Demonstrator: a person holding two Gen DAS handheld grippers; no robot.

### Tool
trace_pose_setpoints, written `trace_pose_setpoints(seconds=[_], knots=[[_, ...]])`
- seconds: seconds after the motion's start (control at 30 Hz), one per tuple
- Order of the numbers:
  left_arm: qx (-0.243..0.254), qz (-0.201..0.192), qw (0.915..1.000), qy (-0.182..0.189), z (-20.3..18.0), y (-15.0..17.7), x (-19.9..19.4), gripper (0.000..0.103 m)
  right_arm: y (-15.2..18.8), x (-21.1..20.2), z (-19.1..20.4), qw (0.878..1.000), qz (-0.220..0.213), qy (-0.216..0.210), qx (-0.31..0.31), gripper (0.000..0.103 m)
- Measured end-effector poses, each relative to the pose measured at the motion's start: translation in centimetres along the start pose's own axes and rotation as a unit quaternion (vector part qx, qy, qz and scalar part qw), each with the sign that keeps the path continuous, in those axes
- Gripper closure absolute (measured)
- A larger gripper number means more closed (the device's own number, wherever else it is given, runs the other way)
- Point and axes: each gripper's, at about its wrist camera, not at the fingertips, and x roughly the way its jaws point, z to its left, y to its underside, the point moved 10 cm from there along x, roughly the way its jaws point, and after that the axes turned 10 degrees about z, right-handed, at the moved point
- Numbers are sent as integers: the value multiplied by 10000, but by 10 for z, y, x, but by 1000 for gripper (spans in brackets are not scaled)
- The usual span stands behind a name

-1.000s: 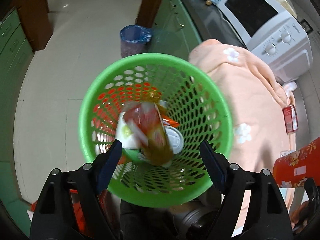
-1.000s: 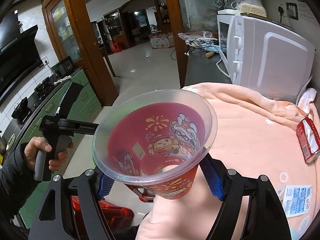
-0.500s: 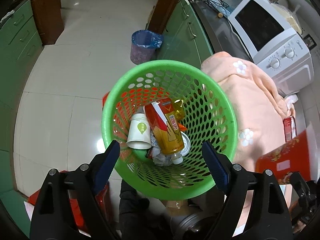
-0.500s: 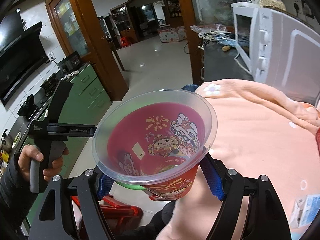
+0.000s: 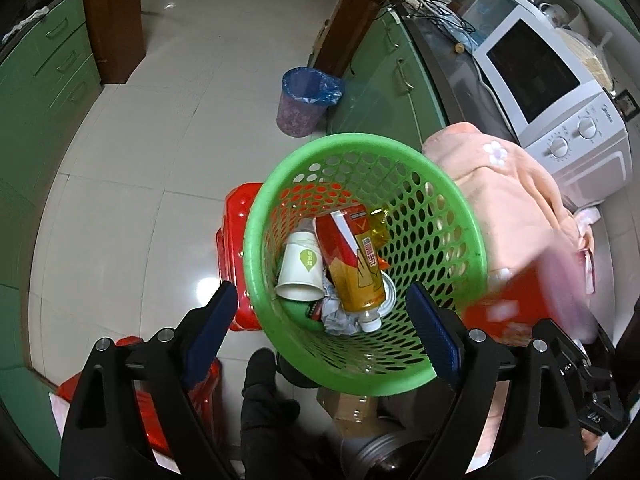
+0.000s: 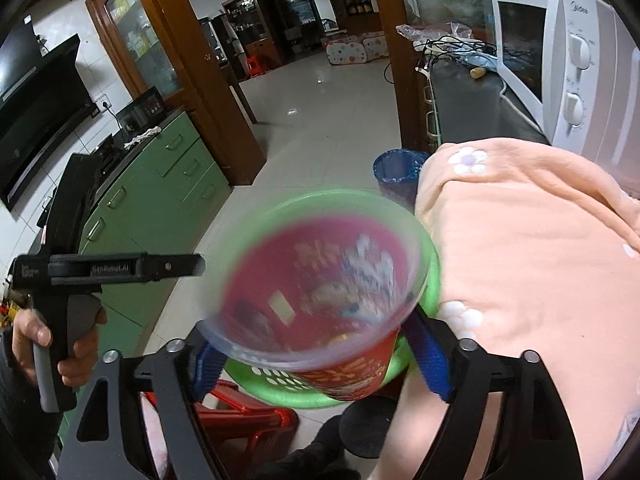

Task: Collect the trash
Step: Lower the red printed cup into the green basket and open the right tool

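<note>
The right gripper stands with its jaws spread; they have just been opening, and the red printed cup between them shows blurred, apparently leaving the pads. Whether either pad still touches the cup wall cannot be told through the blur. The cup hangs directly over the green perforated basket, which sits on a red stool beside the cloth-covered counter.

The left gripper is likewise spread wide and holds nothing — it looks down into the basket, where a paper cup, a drink bottle and crumpled wrappers already lie.

Risks noted:
- The cup is wide against the basket mouth; an off-centre drop may strike the rim and bounce to the tiled floor.
- The cup may land upright on the bottle and sit proud of the rim, liable to topple out.
- The basket rests on a small stool — a knock from either tool could tip it and spill everything collected.
- The peach cloth lies close to the basket edge and may deflect the fall.
</note>
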Motion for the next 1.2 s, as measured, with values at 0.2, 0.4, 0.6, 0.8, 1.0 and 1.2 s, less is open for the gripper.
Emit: trace_pose_setpoints(seconds=[0.2, 0.4, 0.6, 0.8, 1.0, 1.2], knots=[[22, 9, 10000, 1, -2, 1, 1, 17, -2, -2, 3, 10000, -68, -21, 18, 17], [77, 28, 10000, 42, -9, 2, 1, 16, 6, -15, -6, 9999, -125, 101, 22, 16], [195, 53, 9998, 61, -22, 4, 2, 15, 16, -34, -21, 9992, -242, 255, 176, 15], [325, 84, 9994, 73, -34, 7, 3, 15, 32, -55, -48, 9974, -349, 442, 457, 14], [527, 146, 9985, 94, -55, 11, 7, 15, 53, -78, -84, 9934, -411, 746, 765, 14], [764, 252, 9967, 77, -76, 17, 13, 15, 74, -106, -130, 9863, -506, 1092, 1127, 14]])
